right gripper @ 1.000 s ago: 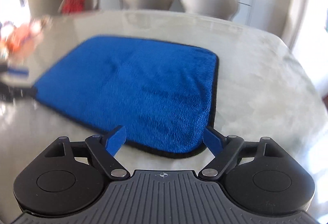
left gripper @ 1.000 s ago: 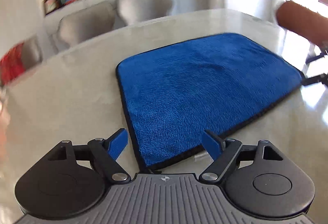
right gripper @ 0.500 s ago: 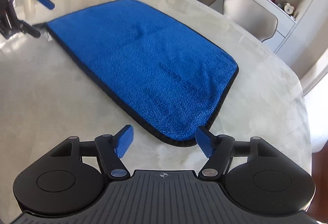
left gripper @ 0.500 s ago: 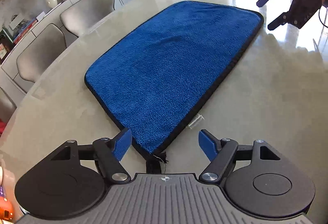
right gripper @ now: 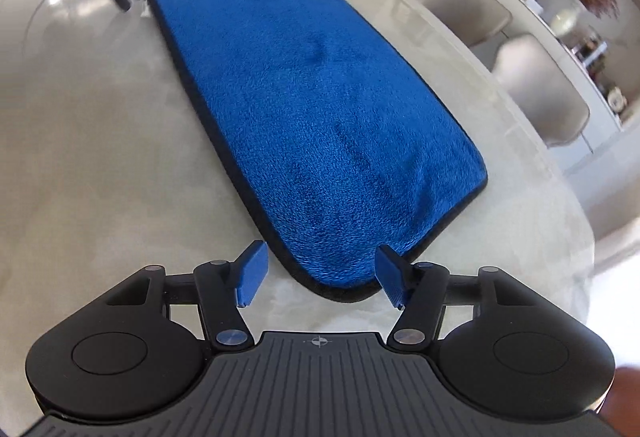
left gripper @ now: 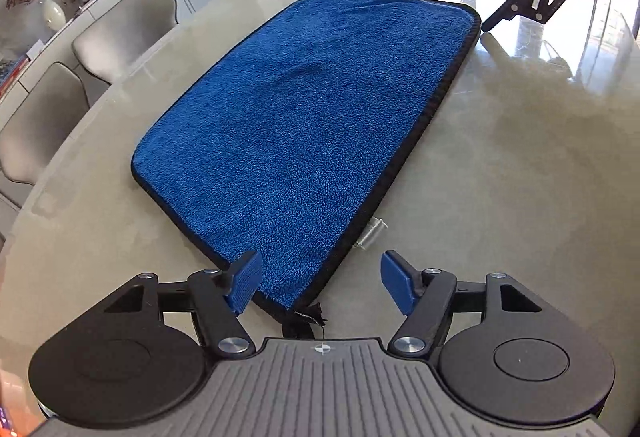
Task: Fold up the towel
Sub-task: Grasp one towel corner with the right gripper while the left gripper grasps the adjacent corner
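Left wrist view shows the blue towel (left gripper: 304,133) lying flat and unfolded on the pale table (left gripper: 520,177), its black-bound edge running all round and a small clear tag (left gripper: 372,231) sticking out from the hem on the side nearer the person. One shallow wrinkle crosses the pile near the middle; otherwise the cloth is smooth. The left gripper (left gripper: 320,287) sits low over the towel's near corner, jaws wide apart, with the corner and a frayed black loop (left gripper: 306,317) lying between the two blue pads and nothing pinched. From the right wrist view, the right gripper (right gripper: 320,273) is set the same way at the other corner of that same long edge, jaws wide, the rounded corner of the towel (right gripper: 320,117) reaching in between them, though contact with the cloth cannot be told. Each gripper appears in the other's view at the far end of the towel. Around the table stand grey chairs (left gripper: 128,21) and, behind them, a white sideboard (left gripper: 52,33) with ornaments. The step in hand looks like the approach for the first fold: both corners are lined up but not taken. The next move calls for dropping the lower pad of each gripper to the table, sliding under the hem, and closing on both corners together, so the edge lifts evenly and can be carried over to the opposite side without skewing
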`<control>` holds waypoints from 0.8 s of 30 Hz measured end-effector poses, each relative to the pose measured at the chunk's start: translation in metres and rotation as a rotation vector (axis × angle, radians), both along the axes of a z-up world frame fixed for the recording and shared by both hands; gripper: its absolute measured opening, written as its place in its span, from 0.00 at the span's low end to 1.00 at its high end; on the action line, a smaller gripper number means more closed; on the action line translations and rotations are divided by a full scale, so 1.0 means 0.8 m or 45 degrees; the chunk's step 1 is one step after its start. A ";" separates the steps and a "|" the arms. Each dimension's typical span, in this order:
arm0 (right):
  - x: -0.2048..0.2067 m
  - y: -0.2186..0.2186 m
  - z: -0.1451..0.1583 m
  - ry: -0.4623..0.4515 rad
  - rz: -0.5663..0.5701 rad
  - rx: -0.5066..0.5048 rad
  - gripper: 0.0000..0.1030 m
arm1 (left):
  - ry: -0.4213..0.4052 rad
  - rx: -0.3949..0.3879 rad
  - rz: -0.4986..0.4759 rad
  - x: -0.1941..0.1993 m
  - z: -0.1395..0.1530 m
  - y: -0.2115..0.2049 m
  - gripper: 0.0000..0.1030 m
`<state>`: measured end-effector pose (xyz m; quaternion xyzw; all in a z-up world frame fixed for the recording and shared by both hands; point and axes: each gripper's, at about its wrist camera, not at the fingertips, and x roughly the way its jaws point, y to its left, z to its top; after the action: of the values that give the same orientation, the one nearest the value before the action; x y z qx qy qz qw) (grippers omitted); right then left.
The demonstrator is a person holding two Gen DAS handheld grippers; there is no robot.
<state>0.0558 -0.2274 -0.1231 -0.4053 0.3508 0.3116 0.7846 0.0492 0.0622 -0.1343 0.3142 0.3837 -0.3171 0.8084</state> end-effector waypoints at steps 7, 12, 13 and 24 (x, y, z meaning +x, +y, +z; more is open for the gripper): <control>0.001 0.013 -0.006 0.006 0.070 -0.031 0.26 | 0.051 -0.016 -0.016 0.004 0.003 0.000 0.36; 0.001 0.021 -0.008 0.054 0.071 -0.038 0.07 | 0.116 -0.017 -0.022 0.014 0.007 0.001 0.34; 0.002 0.022 -0.008 0.052 0.075 -0.046 0.07 | 0.120 -0.010 -0.035 0.015 0.007 0.001 0.35; -0.003 0.020 -0.007 0.017 0.277 -0.112 0.31 | 0.193 0.067 -0.099 0.022 0.008 0.000 0.73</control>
<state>0.0531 -0.2116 -0.1287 -0.4731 0.3232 0.3819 0.7251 0.0668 0.0621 -0.1280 0.3251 0.4395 -0.3610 0.7555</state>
